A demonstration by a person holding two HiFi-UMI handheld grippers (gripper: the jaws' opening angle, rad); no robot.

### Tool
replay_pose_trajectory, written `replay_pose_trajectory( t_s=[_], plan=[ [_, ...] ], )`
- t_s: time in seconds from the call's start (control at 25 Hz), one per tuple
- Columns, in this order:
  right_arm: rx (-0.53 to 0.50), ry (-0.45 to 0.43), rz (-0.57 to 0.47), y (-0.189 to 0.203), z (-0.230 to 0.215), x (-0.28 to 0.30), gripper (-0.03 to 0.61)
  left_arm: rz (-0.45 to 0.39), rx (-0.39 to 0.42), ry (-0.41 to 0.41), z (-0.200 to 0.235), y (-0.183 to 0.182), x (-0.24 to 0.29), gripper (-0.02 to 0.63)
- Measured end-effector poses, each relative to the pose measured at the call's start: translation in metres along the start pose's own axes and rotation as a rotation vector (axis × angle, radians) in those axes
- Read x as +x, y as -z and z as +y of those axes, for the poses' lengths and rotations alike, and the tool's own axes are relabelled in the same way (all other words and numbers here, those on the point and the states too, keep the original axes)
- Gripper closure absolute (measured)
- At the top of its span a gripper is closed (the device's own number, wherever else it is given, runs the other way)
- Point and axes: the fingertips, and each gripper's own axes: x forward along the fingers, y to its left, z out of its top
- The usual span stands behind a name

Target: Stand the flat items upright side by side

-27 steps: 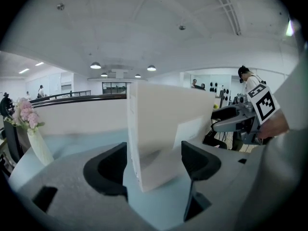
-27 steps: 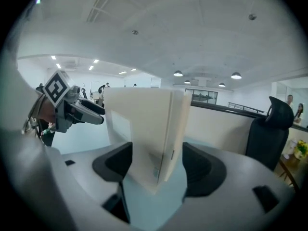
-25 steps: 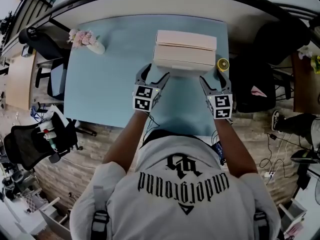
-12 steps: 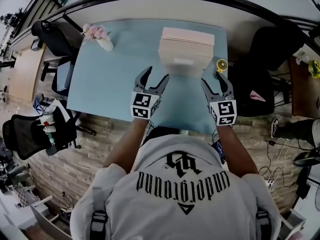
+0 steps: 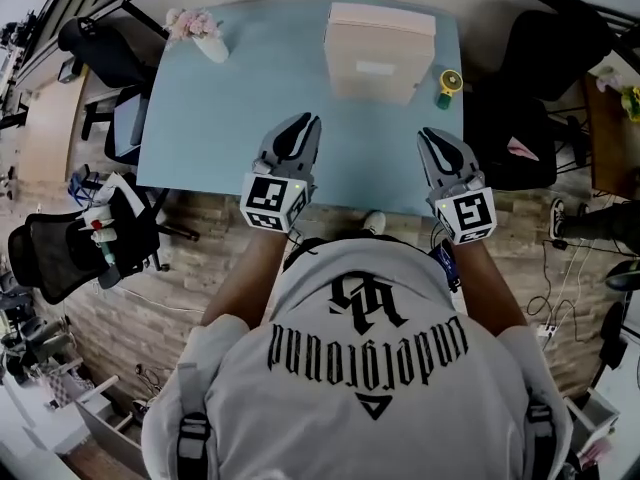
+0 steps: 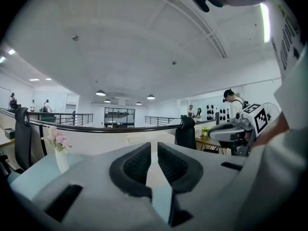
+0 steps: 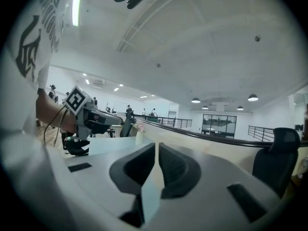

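Note:
The pale beige flat boxes (image 5: 380, 48) stand together at the far middle of the light blue table (image 5: 240, 118); I cannot tell how many they are. Both grippers hang over the table's near edge, well short of the boxes. My left gripper (image 5: 307, 121) (image 6: 154, 150) is closing, its jaws almost together with nothing between them. My right gripper (image 5: 429, 134) (image 7: 157, 150) is closing too and holds nothing. Both gripper views tilt up towards the ceiling and do not show the boxes.
A white vase of pink flowers (image 5: 196, 26) (image 6: 58, 148) stands at the table's far left corner. A small yellow object (image 5: 447, 82) sits just right of the boxes. Black office chairs (image 5: 90, 258) stand at the left and far right of the table.
Both grippers have drawn back from the sides of the boxes to the table's near edge, and their jaws have gone from wide open to nearly together. The boxes stay at the far middle.

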Motion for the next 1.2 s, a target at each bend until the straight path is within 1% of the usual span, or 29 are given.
replay_pose_trajectory(
  t_s=[0.04,0.08,0.12,0.2,0.32,0.52,0.64,0.76,0.84,0.96,1.08,1.2],
  plan=[
    [-0.006,-0.007,0.002,0.001,0.009,-0.004,0.565,-0.01,0.008,0.007,-0.001,-0.002,-0.01,0.586],
    [-0.009,-0.011,0.003,0.0,0.019,-0.008,0.574,-0.021,0.018,0.017,-0.002,-0.004,-0.02,0.609],
    [-0.008,-0.011,0.005,-0.001,0.029,-0.012,0.574,-0.032,0.028,0.029,-0.003,-0.006,-0.031,0.614],
    [-0.006,-0.011,0.004,-0.008,0.05,-0.02,0.572,-0.045,0.04,0.053,-0.004,-0.008,-0.054,0.614],
    [-0.001,-0.008,-0.014,-0.025,0.089,-0.031,0.574,-0.045,0.042,0.08,0.0,-0.005,-0.097,0.614],
    [0.004,0.013,-0.039,-0.05,0.169,-0.046,0.574,-0.03,0.027,0.111,0.016,0.007,-0.183,0.614],
    [0.017,0.018,-0.043,-0.055,0.219,-0.054,0.574,-0.03,0.017,0.114,0.028,0.012,-0.23,0.614],
    [0.049,0.026,-0.038,-0.056,0.257,-0.067,0.574,-0.041,0.041,0.121,0.032,0.012,-0.267,0.614],
    [0.047,0.033,-0.041,-0.058,0.276,-0.079,0.574,-0.049,0.059,0.129,0.03,0.011,-0.287,0.614],
    [0.045,0.048,-0.047,-0.063,0.299,-0.096,0.574,-0.051,0.066,0.142,0.023,0.013,-0.31,0.614],
    [0.043,0.061,-0.07,-0.07,0.313,-0.108,0.574,-0.056,0.078,0.153,0.019,0.013,-0.326,0.614],
    [0.045,0.065,-0.072,-0.074,0.323,-0.116,0.574,-0.067,0.078,0.15,0.017,0.009,-0.336,0.614]
  ],
)
